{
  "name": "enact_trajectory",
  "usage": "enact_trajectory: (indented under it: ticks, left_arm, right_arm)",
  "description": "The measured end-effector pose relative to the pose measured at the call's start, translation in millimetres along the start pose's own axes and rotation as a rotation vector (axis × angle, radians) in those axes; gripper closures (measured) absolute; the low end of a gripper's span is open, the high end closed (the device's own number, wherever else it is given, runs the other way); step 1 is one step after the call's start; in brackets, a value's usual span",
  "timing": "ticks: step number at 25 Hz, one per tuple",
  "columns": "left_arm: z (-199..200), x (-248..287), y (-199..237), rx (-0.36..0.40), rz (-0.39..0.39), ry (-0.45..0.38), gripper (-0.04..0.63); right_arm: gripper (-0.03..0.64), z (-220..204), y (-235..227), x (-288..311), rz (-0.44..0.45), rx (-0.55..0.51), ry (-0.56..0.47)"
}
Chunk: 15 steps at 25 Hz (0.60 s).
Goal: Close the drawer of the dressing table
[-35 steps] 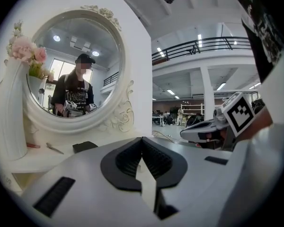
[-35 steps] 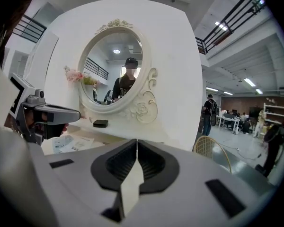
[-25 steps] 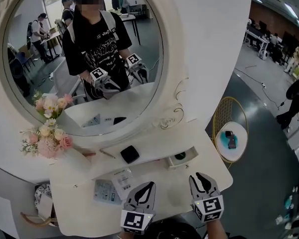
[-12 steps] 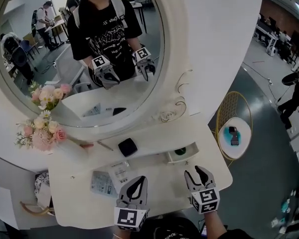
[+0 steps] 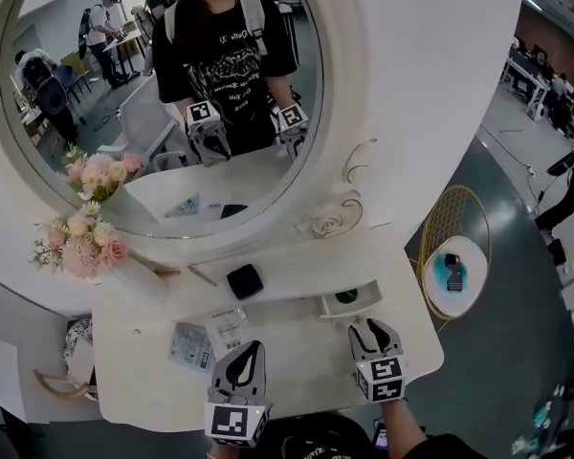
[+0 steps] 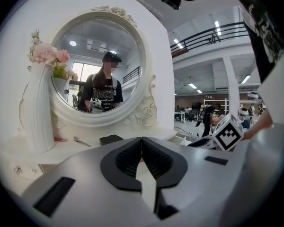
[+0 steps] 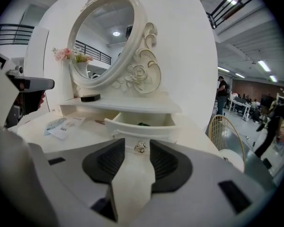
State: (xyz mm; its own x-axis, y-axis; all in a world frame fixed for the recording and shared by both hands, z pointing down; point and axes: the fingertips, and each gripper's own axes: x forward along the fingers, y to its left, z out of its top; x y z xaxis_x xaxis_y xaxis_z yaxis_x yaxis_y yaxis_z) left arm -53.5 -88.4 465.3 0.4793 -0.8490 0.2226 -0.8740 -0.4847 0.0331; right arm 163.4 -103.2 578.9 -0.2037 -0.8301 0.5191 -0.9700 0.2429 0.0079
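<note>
The white dressing table (image 5: 297, 361) has its small right-hand drawer (image 5: 349, 301) pulled out, with something green inside. In the right gripper view the drawer (image 7: 142, 122) faces me and its metal knob (image 7: 140, 147) shows in the gap between the jaws. My right gripper (image 5: 368, 326) is open just in front of the drawer front, and its pads are not pressing on anything. My left gripper (image 5: 249, 349) hovers over the tabletop to the left. It is shut and empty, with its tips (image 6: 142, 139) touching.
A white vase of pink flowers (image 5: 77, 247), a black box (image 5: 245, 281) and a thin pen-like stick (image 5: 203, 275) sit on the shelf under the round mirror (image 5: 163, 103). Leaflets (image 5: 206, 338) lie on the tabletop. A gold-wire stool (image 5: 452, 273) stands to the right.
My right gripper's jaws have spread apart and it has sunk closer to the drawer front. The left gripper has shifted slightly over the tabletop.
</note>
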Motion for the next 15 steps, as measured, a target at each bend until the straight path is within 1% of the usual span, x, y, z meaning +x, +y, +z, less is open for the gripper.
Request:
enact_trajectory:
  ticks: [8, 11, 15]
  left_arm:
    - [-4, 2, 6, 0.008, 0.032, 0.025, 0.578]
    - [-4, 3, 7, 0.008, 0.039, 0.031, 0.578]
    - [-7, 3, 11, 0.007, 0.047, 0.043, 0.578]
  right_arm:
    - [0.449, -13, -4, 14, -0.001, 0.005, 0.041]
    - [0.469, -14, -7, 17, -0.012, -0.002, 0.046]
    - [0.473, -18, -8, 19, -0.012, 0.0, 0.06]
